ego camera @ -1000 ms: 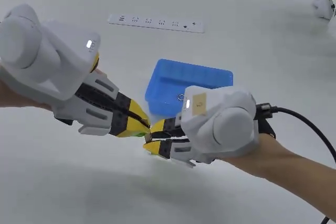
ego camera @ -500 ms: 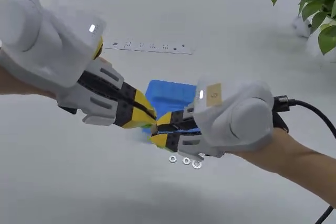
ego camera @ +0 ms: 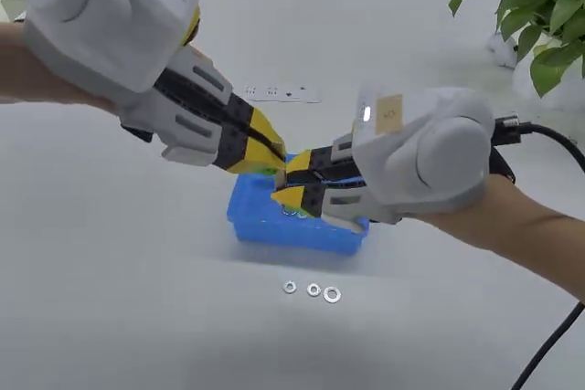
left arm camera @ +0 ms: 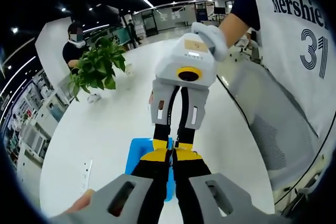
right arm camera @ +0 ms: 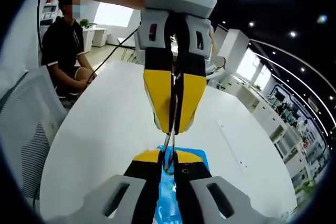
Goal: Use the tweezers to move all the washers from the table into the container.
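- While my left claw [ego camera: 273,161] and right claw [ego camera: 282,192] both pinch the tweezers [right arm camera: 169,140] above the blue container [ego camera: 274,230], I should pass them gently.
- Three washers [ego camera: 313,290] lie on the surface [ego camera: 137,299] near it.

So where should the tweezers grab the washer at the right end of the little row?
The washer lies flat on the table, so I'd come straight down: one tweezers tip in its hole, one outside, pinching the ring.
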Demonstrator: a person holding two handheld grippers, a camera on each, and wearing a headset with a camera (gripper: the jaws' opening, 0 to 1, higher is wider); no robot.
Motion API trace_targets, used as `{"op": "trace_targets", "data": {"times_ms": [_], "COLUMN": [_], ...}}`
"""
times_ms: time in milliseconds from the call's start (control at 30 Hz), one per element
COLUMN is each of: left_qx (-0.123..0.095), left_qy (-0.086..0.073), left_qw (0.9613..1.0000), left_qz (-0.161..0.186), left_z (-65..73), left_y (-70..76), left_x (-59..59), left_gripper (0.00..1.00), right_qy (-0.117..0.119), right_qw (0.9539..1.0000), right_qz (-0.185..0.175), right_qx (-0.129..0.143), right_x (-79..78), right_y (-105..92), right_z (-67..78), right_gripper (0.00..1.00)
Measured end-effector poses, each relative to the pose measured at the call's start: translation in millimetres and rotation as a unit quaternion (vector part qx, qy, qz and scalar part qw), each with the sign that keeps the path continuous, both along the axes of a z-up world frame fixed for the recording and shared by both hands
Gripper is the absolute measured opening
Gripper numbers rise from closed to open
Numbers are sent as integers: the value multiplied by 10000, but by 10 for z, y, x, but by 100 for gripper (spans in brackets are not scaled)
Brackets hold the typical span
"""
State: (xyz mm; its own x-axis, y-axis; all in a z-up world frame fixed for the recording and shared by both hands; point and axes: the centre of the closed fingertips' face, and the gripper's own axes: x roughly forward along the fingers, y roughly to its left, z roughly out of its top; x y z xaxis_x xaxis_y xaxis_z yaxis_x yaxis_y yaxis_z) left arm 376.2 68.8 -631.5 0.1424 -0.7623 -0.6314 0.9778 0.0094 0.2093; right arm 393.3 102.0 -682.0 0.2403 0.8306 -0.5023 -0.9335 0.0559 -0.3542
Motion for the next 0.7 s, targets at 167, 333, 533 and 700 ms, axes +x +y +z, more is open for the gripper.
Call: {"op": "trace_targets", "data": {"times_ms": [167,333,533,700], "left_qx": [-23,-50,118,111], "left_qy": [40,287,489,629], "left_qw": [10000,9993,9986,9977], "left_qz": [54,214,187,215], "left_z": [-145,-375,-607,-729], "left_y": [-13,-12,-48,-69], "left_x": [215,458,467,507], "left_gripper": [6,6,6,6], "right_qy": [33,202,379,533], "right_qw": [9999,9992,9983,9974], "right_qz": [-121,-247,-167,-190], "right_qx": [-97,-226,-416,-441], "right_x": [221,442,483,505], "right_y": [-23,-51,-31,-45], "right_z": [-143,-367,-646,-774], "right_gripper": [10,10,10,10]}}
